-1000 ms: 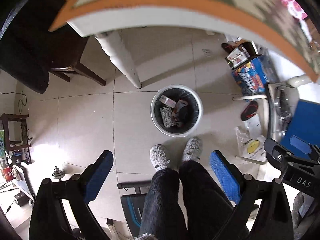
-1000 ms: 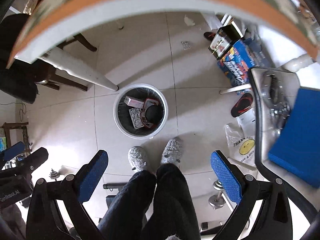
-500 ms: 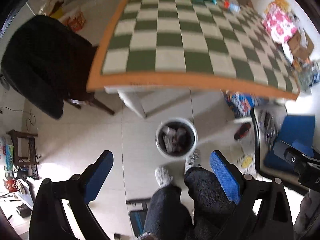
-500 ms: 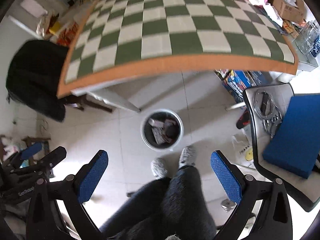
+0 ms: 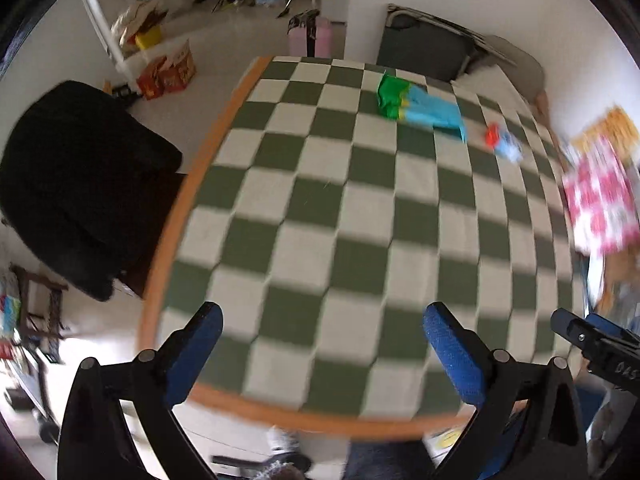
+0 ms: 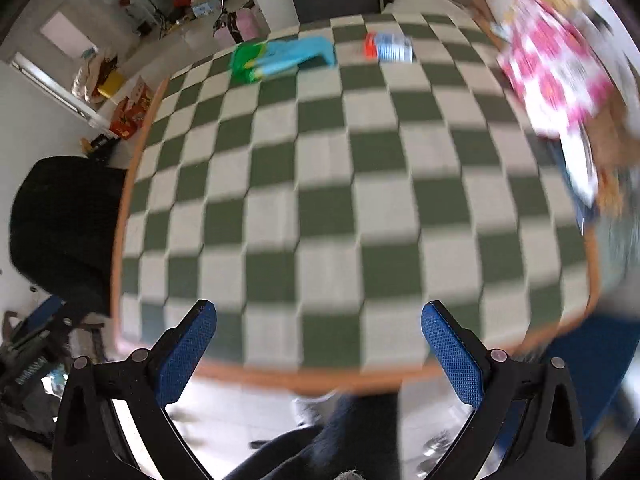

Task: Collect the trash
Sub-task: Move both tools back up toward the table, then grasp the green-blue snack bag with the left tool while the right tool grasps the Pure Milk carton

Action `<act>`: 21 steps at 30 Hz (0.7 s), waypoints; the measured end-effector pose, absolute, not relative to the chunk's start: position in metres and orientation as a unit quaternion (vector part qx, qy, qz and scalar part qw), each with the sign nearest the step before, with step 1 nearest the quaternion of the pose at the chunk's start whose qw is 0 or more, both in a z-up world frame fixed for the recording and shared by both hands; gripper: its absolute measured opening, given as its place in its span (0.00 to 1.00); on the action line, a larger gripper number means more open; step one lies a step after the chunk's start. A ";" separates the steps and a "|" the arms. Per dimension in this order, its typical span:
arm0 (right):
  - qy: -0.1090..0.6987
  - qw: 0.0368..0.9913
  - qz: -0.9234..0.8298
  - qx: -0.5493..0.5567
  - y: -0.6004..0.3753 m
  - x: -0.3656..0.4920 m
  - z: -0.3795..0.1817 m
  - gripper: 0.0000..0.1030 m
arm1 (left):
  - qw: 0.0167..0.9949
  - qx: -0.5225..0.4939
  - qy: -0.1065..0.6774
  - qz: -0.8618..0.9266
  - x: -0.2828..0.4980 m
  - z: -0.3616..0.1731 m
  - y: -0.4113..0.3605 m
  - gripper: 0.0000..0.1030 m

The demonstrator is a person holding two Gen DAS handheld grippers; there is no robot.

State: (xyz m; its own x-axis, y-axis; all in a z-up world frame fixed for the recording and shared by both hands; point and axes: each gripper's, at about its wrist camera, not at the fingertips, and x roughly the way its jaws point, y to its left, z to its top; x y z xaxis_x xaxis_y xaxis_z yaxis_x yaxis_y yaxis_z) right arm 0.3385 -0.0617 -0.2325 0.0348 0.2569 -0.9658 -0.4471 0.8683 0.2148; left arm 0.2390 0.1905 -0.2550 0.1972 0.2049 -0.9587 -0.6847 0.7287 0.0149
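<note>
A green and blue snack bag [image 5: 416, 108] lies at the far side of the green-and-white checkered table [image 5: 340, 248]. A small crushed red and blue wrapper [image 5: 502, 142] lies to its right. Both also show in the right wrist view: the bag [image 6: 280, 58] and the wrapper [image 6: 388, 48], on the table [image 6: 340, 200]. My left gripper [image 5: 320, 356] is open and empty above the table's near edge. My right gripper [image 6: 318, 352] is open and empty, also at the near edge. The bin is out of view.
A black chair [image 5: 72, 184] stands left of the table. A pink and white patterned bag [image 6: 556, 68] and boxes sit along the table's right side. A grey chair [image 5: 424, 54] stands behind the table. The person's legs [image 6: 320, 440] are below the near edge.
Both grippers have swung up from the floor bin to face the tabletop. The bin and the floor have dropped out of view; the far trash items now show.
</note>
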 end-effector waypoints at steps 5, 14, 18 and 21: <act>0.653 0.695 0.251 -0.166 -0.009 0.485 -0.267 1.00 | 0.704 -0.278 0.575 0.310 0.342 -0.287 0.222 1.00; 0.628 0.653 0.253 -0.340 0.076 0.667 -0.365 1.00 | 0.666 -0.297 0.598 0.332 0.485 -0.365 0.260 1.00; 0.624 0.627 0.261 -0.386 0.099 0.707 -0.406 1.00 | 0.649 -0.315 0.604 0.338 0.511 -0.392 0.276 1.00; 0.633 0.608 0.273 -0.393 0.108 0.726 -0.432 1.00 | 0.640 -0.342 0.596 0.344 0.513 -0.401 0.286 1.00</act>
